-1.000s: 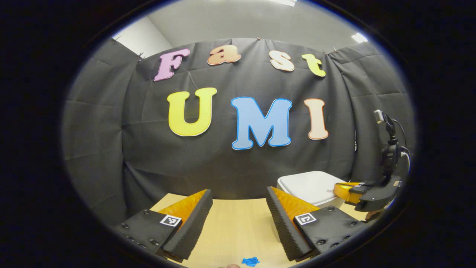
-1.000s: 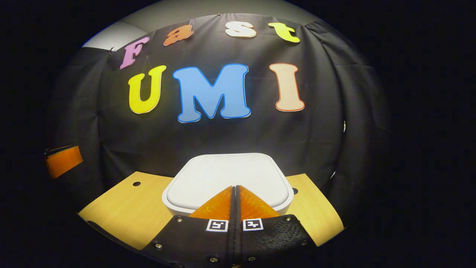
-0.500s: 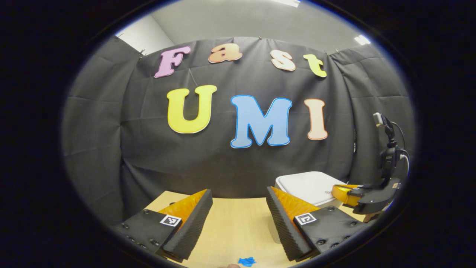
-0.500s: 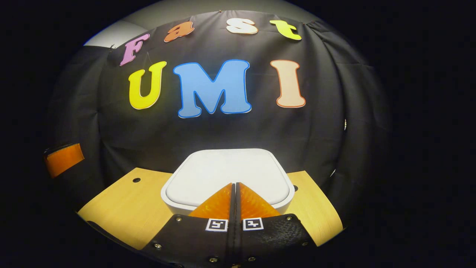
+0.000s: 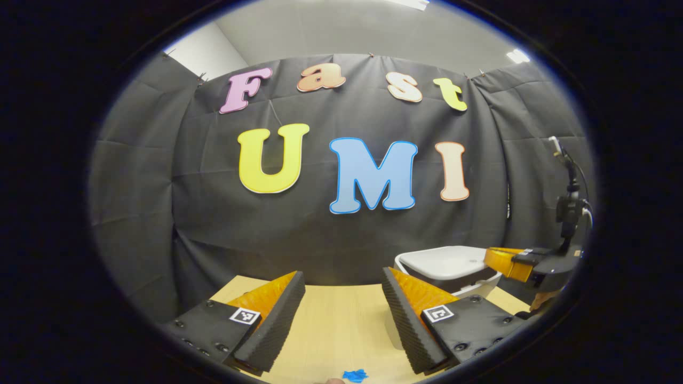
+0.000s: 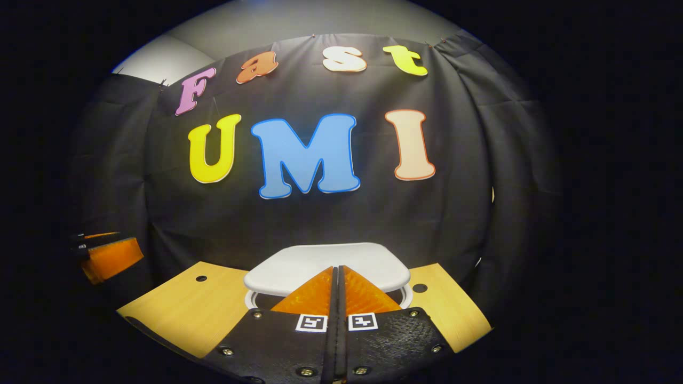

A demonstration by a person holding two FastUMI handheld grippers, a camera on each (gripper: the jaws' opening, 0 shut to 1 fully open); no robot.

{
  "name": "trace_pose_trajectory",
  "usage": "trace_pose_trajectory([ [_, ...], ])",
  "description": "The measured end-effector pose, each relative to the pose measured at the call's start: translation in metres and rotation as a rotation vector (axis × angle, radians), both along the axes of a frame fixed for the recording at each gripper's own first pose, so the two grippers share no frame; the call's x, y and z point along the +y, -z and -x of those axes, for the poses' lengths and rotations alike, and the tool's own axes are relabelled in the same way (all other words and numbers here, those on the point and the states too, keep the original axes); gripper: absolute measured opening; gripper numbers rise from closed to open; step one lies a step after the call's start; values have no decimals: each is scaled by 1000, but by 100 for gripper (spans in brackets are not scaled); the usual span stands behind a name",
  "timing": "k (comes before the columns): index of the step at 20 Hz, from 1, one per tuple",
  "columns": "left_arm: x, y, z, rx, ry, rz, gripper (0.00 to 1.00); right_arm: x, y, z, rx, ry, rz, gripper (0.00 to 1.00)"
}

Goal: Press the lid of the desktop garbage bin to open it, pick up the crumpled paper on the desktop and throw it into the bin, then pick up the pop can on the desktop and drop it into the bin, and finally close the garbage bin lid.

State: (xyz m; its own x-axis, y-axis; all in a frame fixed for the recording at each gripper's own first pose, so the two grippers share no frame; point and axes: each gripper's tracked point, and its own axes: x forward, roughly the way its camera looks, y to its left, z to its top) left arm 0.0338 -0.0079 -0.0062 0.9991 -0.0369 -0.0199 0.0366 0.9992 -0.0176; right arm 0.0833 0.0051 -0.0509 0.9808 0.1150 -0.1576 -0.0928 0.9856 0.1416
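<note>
While the right gripper (image 6: 338,269) hangs with jaws pressed together just before the white bin lid (image 6: 299,269), raised off the bin rim (image 6: 408,292) on the wooden desktop (image 6: 187,312), the left gripper (image 5: 341,298) stands wide apart, empty.

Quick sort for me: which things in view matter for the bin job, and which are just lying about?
Job:
- bin, white
- bin lid, popped up
- right gripper, fingers together by the lid
- left gripper, open over the table

Lying about:
- blue scrap on the table
</note>
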Motion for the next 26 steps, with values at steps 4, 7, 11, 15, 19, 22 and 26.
trace_pose_trajectory([
  [4,-4,1,-2,1,9,7,95,-1,-15,6,-33,-5,5,0],
  [7,-6,9,-3,10,17,7,95,0,-14,10,-29,-7,17,0],
  [11,-7,24,-4,31,29,13,95,3,-15,13,-32,-10,16,0],
  [15,-10,43,-3,64,41,6,95,1,-20,16,-38,-2,7,0],
  [19,-17,78,-6,121,71,12,95,-2,-25,19,-44,9,-7,0],
  [22,-20,116,-10,186,87,29,95,-1,-29,20,-48,4,-18,6],
  [26,-19,171,-14,294,90,52,95,-5,-34,21,-46,6,-7,19],
])
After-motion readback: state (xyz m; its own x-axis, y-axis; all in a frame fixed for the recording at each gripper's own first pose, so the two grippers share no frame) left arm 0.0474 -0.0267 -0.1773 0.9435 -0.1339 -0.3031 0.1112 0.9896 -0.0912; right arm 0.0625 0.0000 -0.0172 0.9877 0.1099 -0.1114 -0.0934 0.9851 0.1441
